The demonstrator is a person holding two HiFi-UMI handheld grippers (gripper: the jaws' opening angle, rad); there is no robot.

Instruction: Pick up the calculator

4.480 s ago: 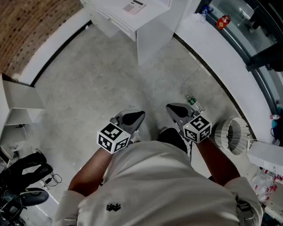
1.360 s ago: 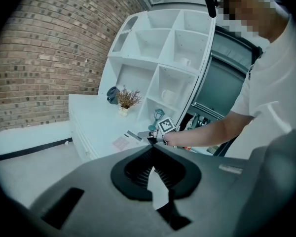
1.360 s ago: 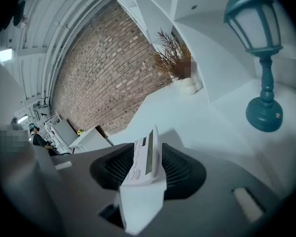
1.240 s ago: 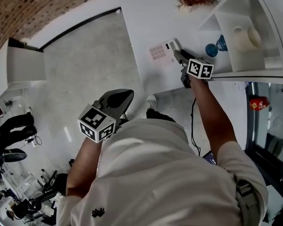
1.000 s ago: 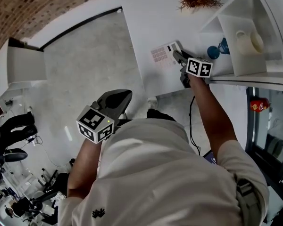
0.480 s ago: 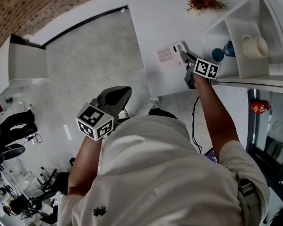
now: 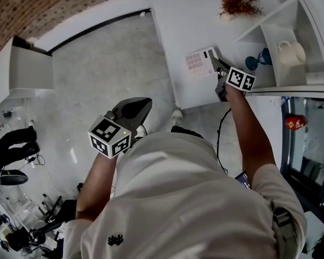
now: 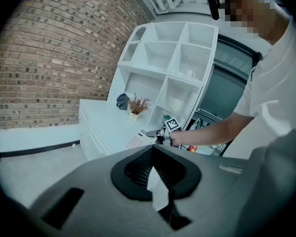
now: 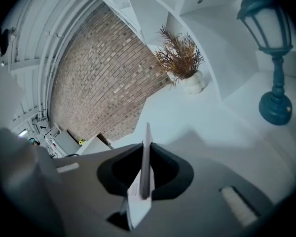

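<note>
The calculator (image 7: 198, 63) is a white slab with pinkish keys, over the white cabinet top (image 7: 173, 26). My right gripper (image 7: 215, 61) grips its right edge, and its jaws are still closing on it. In the right gripper view the calculator (image 9: 146, 157) stands edge-on between the dark pads of the right gripper (image 9: 147, 179), tilted up off the surface. My left gripper (image 7: 136, 107) hangs low over the floor, well short of the cabinet, with nothing in it. The left gripper (image 8: 158, 179) has its jaws together, and that view shows the calculator (image 8: 136, 141) far ahead.
A white cubby shelf (image 7: 313, 15) stands right of the calculator, holding a mug (image 7: 291, 52) and a blue lamp figure (image 9: 274, 58). A dried plant in a white pot (image 7: 236, 1) sits behind. A brick wall (image 9: 108, 78) lies left. Dark gear (image 7: 11, 150) clutters the floor's left edge.
The right jaws have closed on the calculator's edge and raised it slightly off the cabinet top. The left gripper has drifted a little sideways.
</note>
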